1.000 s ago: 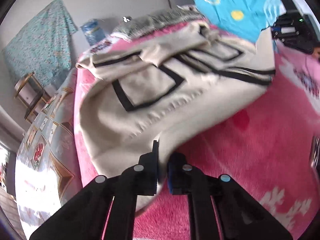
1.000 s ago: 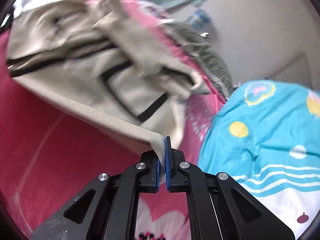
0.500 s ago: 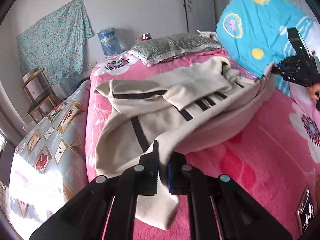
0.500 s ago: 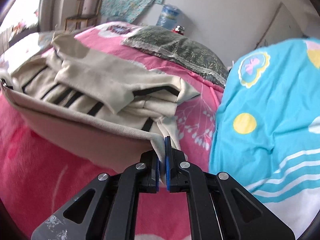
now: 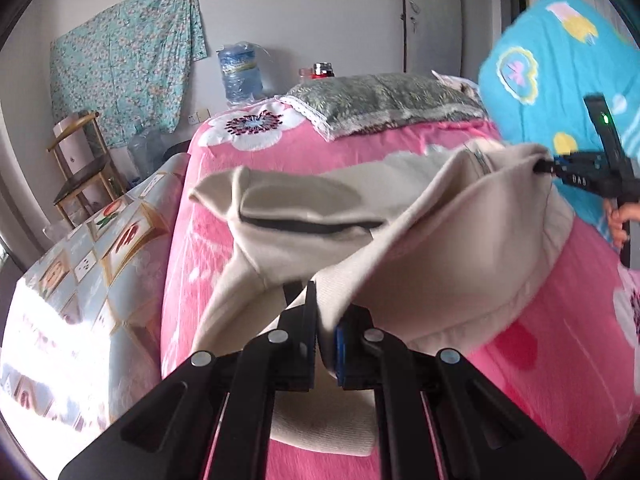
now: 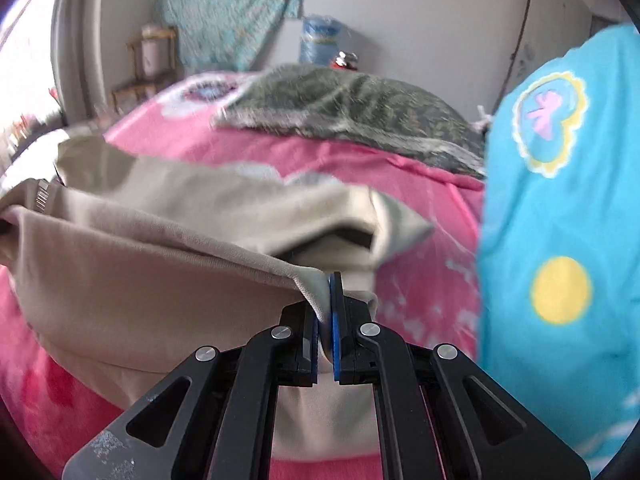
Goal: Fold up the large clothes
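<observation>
Above the pink bed (image 5: 540, 352), we hold a cream jacket (image 5: 440, 264) by its hem: left gripper (image 5: 326, 336) jaws pinched on one corner, right gripper (image 6: 325, 320) likewise on the other. Soft, limp and fairly heavy, it sags between; corners grip best.

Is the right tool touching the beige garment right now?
Touching. The right wrist view shows the right tool shut on a corner of the beige garment, the fabric pinched between its blue pads and hanging from them.
</observation>
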